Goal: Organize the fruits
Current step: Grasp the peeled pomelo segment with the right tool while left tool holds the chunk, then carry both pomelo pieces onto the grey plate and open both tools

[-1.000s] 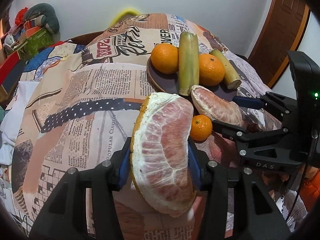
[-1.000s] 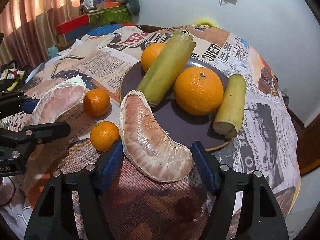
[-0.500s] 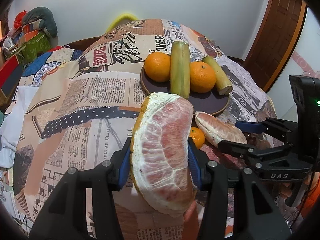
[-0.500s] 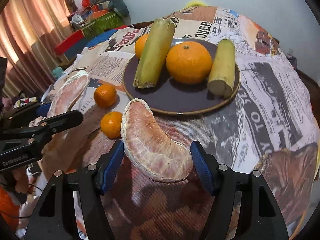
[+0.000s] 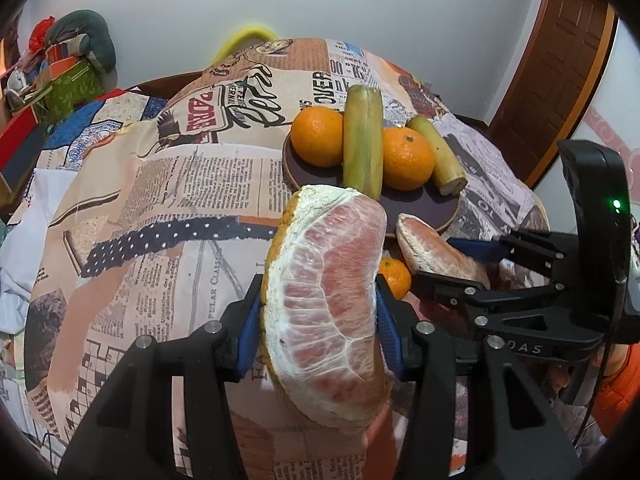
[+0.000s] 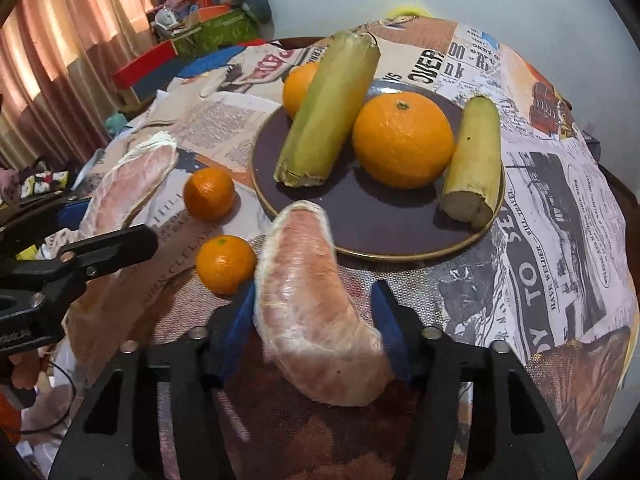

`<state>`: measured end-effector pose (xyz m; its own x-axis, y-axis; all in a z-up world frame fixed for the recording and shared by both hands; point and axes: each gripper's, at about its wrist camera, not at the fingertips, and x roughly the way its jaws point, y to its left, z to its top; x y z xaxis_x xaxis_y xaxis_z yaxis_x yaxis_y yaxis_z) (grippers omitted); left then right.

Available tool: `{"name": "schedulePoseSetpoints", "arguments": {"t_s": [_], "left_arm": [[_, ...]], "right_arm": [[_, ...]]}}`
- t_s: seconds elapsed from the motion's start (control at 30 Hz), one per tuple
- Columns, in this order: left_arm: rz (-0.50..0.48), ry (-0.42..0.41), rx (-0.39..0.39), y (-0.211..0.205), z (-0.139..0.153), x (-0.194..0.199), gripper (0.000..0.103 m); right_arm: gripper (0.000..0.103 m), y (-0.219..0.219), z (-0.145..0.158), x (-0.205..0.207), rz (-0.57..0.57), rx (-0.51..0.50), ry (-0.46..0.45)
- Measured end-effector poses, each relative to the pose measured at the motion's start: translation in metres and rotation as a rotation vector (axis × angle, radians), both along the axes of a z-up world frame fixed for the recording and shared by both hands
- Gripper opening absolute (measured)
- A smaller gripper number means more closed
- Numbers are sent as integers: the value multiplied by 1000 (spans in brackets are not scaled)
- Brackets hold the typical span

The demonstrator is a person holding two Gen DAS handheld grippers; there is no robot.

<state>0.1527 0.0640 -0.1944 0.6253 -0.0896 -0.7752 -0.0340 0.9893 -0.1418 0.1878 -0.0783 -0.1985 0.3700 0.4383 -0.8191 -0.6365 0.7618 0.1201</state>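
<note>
My left gripper (image 5: 320,320) is shut on a large pomelo wedge with rind (image 5: 324,292), held above the table. My right gripper (image 6: 316,320) is shut on a peeled pomelo segment (image 6: 316,320), just in front of the dark plate (image 6: 384,224). The plate holds two oranges (image 6: 404,140), a long sugarcane piece (image 6: 328,108) and a shorter one (image 6: 476,160). Two small mandarins (image 6: 226,264) lie on the cloth left of the plate. The right gripper (image 5: 472,268) with its segment (image 5: 436,248) shows in the left wrist view; the left gripper (image 6: 68,232) and its wedge (image 6: 128,184) show in the right wrist view.
The round table wears a newspaper-print cloth (image 5: 160,200). Boxes and clutter (image 6: 208,20) stand beyond the far left edge. A wooden door (image 5: 560,60) is at the right, a curtain (image 6: 60,60) at the left.
Both grippers kept their pomelo pieces. The right gripper drew back from the plate and then moved toward it again; the left gripper rose slightly and backed away.
</note>
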Motion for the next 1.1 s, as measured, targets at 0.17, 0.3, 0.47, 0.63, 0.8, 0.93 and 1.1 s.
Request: {"name": "schedulePoseSetpoints", "arguments": {"t_s": [0.17, 0.3, 0.47, 0.63, 0.8, 0.93, 1.1], "left_arm": [[8, -24, -5, 2, 9, 7, 50], [8, -51, -2, 1, 18, 14, 50], [10, -83, 3, 1, 29, 27, 50], [21, -112, -4, 3, 38, 45, 50], [25, -135, -4, 2, 44, 65, 50], [23, -139, 1, 2, 43, 81, 50], [16, -129, 10, 1, 36, 100, 50]], "right_arm": [[42, -8, 15, -5, -18, 56, -21], [42, -15, 28, -6, -35, 86, -51], [41, -25, 46, 0, -67, 127, -88], [41, -32, 62, 9, -101, 155, -132], [41, -40, 72, 25, -134, 173, -162], [41, -43, 76, 38, -154, 183, -176], [41, -42, 77, 55, -168, 189, -183]]}}
